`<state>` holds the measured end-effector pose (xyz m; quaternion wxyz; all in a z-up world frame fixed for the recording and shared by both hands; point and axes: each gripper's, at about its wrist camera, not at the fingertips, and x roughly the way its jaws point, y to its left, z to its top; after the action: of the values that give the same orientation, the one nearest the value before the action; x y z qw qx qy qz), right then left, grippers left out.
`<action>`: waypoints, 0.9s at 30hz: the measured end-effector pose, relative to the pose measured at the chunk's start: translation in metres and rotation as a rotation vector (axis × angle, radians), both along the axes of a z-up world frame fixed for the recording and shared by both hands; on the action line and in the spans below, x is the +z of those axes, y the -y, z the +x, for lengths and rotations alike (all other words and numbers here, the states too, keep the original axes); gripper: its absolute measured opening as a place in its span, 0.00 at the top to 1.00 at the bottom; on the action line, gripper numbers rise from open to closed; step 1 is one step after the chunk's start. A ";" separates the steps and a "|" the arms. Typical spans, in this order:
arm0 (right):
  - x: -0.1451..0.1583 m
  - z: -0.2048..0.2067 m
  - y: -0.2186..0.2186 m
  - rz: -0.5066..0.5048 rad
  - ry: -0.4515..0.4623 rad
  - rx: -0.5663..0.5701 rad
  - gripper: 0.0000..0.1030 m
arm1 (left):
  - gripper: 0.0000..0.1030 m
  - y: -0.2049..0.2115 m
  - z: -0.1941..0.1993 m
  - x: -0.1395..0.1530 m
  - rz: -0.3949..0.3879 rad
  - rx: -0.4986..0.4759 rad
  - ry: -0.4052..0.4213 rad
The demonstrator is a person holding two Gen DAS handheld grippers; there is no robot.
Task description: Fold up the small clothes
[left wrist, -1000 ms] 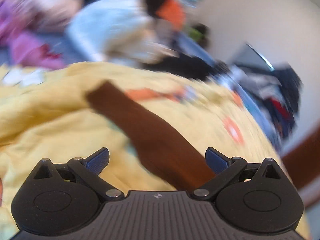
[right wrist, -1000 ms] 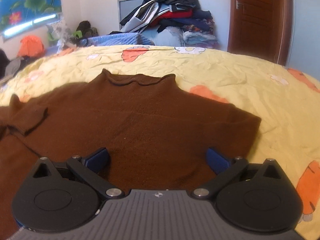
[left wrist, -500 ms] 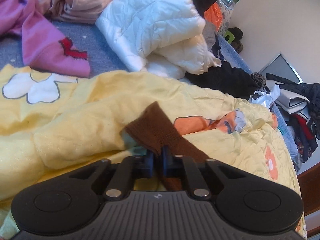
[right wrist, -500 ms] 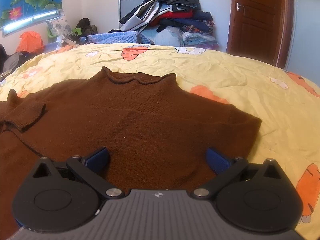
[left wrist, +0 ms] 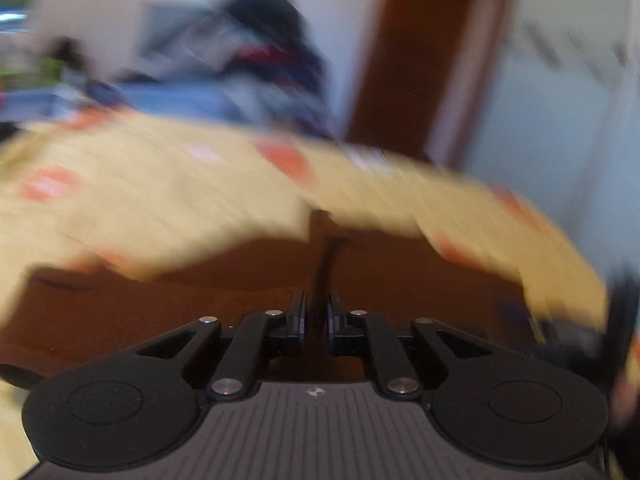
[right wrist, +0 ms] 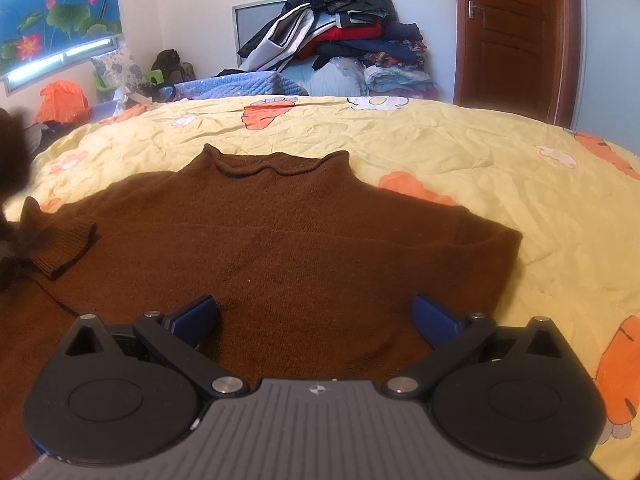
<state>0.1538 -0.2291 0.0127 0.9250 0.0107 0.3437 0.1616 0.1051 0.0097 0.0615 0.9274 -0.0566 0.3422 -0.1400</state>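
A small brown knit sweater (right wrist: 304, 248) lies flat on a yellow flowered bedspread (right wrist: 500, 176), collar away from me. Its left sleeve cuff (right wrist: 60, 244) is folded in over the body. My right gripper (right wrist: 314, 316) is open and empty, low over the sweater's lower part. My left gripper (left wrist: 316, 316) is shut on the sweater's brown sleeve (left wrist: 324, 248), which runs up between its jaws; that view is heavily blurred. A dark blurred shape at the left edge of the right wrist view (right wrist: 10, 160) is too blurred to identify.
A pile of clothes (right wrist: 340, 36) sits on folded bedding beyond the bed's far edge. A brown door (right wrist: 516, 36) stands at the right. An orange bag (right wrist: 62, 100) and clutter lie at the far left under a window.
My left gripper closed on the brown sleeve and has swung round with it, from facing the white and pink clothes to facing the door. The right gripper has barely moved.
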 end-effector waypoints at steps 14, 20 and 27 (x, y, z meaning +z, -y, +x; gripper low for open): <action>0.020 -0.002 0.003 0.162 -0.090 -0.047 0.00 | 0.11 -0.034 -0.067 -0.048 -0.016 0.200 0.043; 0.022 0.009 -0.033 0.573 -0.395 0.112 0.11 | 0.08 -0.027 -0.065 -0.048 0.017 0.201 0.044; 0.015 0.023 -0.069 0.505 -0.470 0.126 0.58 | 0.07 -0.034 -0.070 -0.050 -0.018 0.210 0.051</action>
<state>0.1771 -0.1599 0.0276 0.7769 0.2550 0.4963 0.2917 0.0350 0.0442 0.0115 0.9448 -0.0968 0.3095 -0.0464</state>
